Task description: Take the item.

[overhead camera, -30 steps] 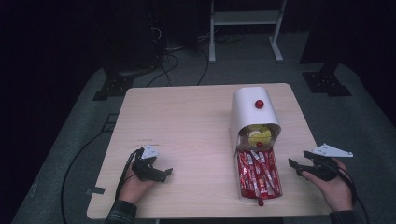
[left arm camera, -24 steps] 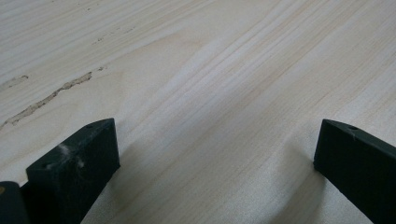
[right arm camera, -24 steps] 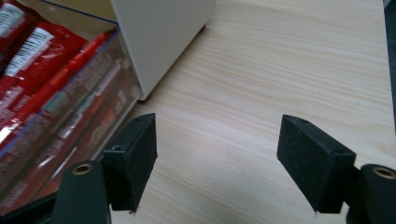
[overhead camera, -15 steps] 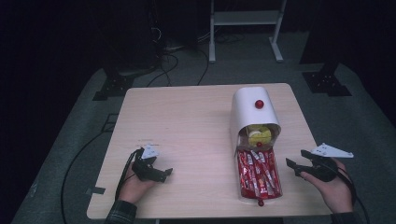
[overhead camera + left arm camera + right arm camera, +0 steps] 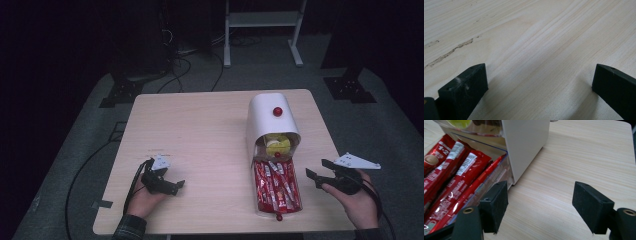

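Sachets, red, fill a clear drawer pulled out of a white box on the surface's right half; their print is too small to read. Something yellow sits half hidden in the box's mouth. Just right of the drawer, the right gripper has its fingers spread wide, empty. Well left, the left gripper rests with fingers wide apart on bare wood.

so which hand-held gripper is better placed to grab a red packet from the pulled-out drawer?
Right. The right hand-held gripper is open beside the drawer of red packets, jaws facing it. The left hand-held gripper sits across bare table, farther off.
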Tool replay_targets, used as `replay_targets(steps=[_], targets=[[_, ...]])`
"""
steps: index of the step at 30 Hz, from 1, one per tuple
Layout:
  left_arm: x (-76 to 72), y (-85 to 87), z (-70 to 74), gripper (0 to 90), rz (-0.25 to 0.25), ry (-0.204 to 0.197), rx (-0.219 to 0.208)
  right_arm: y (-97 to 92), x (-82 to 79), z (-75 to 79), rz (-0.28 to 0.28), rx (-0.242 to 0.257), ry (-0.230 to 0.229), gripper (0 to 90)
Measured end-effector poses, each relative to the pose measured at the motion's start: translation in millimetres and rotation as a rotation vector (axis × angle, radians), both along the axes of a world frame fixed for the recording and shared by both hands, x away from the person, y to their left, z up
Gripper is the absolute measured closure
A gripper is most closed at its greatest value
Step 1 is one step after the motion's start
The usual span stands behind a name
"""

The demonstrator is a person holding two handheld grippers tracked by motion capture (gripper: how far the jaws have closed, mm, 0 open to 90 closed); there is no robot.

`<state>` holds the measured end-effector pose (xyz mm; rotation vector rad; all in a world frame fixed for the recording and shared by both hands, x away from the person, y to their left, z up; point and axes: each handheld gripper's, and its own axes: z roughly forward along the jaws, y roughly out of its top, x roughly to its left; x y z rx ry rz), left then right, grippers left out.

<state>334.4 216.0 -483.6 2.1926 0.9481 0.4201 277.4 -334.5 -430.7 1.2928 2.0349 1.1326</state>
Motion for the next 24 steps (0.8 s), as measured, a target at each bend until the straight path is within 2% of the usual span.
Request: replay_targets(steps=[24], targets=[[0.0,0.0,-0.1,0.0,0.0,-0.001,-0.001,10.1,-6.7,14.1,0.035,0.032,-0.038,28.5]])
